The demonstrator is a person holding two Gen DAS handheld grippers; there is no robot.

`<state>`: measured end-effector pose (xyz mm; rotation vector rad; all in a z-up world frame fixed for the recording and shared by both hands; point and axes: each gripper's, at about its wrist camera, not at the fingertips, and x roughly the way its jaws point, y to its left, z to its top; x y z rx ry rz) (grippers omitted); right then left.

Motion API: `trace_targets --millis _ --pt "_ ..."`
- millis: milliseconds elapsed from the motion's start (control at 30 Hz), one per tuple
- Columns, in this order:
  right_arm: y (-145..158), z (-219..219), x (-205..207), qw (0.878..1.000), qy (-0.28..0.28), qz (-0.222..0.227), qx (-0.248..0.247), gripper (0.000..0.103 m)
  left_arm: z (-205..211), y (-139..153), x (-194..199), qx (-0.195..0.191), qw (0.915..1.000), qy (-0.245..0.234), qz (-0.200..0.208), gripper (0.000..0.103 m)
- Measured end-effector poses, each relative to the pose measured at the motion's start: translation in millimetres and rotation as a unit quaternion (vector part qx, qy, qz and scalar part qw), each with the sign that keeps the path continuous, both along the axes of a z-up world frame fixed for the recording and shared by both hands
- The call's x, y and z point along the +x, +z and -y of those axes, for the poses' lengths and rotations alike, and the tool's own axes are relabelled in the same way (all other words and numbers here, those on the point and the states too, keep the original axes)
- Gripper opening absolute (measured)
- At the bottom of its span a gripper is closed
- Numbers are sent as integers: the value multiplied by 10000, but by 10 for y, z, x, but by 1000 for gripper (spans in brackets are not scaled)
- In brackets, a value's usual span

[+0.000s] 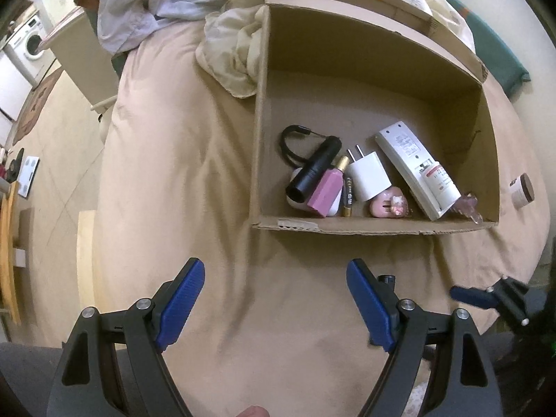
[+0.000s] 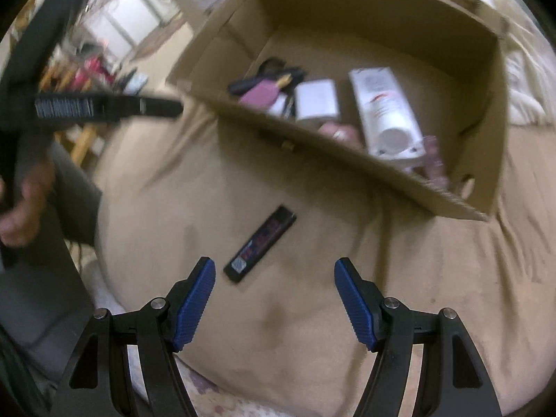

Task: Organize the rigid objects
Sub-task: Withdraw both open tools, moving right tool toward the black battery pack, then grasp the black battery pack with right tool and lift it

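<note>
1. The left gripper (image 1: 274, 278) stood wide open, holding nothing, above the bedcover (image 1: 166, 173).
2. The right gripper (image 2: 274, 274) gaped empty over a black lighter (image 2: 260, 243) lying outside the cardboard box (image 2: 312, 128).

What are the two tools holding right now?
Nothing. The left tool and right tool are both open and empty; the black lighter lies on the bed, untouched.

Domestic bedroom. Bed with beige cover (image 1: 166, 160) beneath left gripper (image 1: 274, 299); rumpled bedding (image 1: 236, 45) ahead; washing machine (image 1: 29, 43) far ahead-left.
</note>
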<state>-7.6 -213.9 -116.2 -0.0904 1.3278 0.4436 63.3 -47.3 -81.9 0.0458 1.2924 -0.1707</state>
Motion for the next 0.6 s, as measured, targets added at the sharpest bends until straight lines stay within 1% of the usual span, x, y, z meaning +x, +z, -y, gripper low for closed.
trace_targets --millis 167,267,333,367,467,567,600 --pt "-249 -259 9 9965 644 -189 -490 75 -35 -10 24 -133 9998 105 -119 82" --pt "-408 -461 18 9875 1237 -196 -960 75 -46 3 29 -211 9996 105 -162 82" --pt "-508 -580 18 9774 1670 -181 -1285 75 -62 14 29 -237 9995 104 -164 82" --pt "-533 -616 36 9748 1794 -191 -1315 76 -67 12 31 -255 9995 107 -180 82" --pt "-562 -679 121 9709 1979 -100 -1344 84 -67 -2 42 -320 9991 124 -254 82" --pt "-634 -695 221 9711 2056 -173 -1203 86 -39 -25 59 -354 9988 118 -304 82" --pt "-673 -680 254 9717 2061 -216 -1132 89 -29 -32 63 -348 9989 114 -309 82"
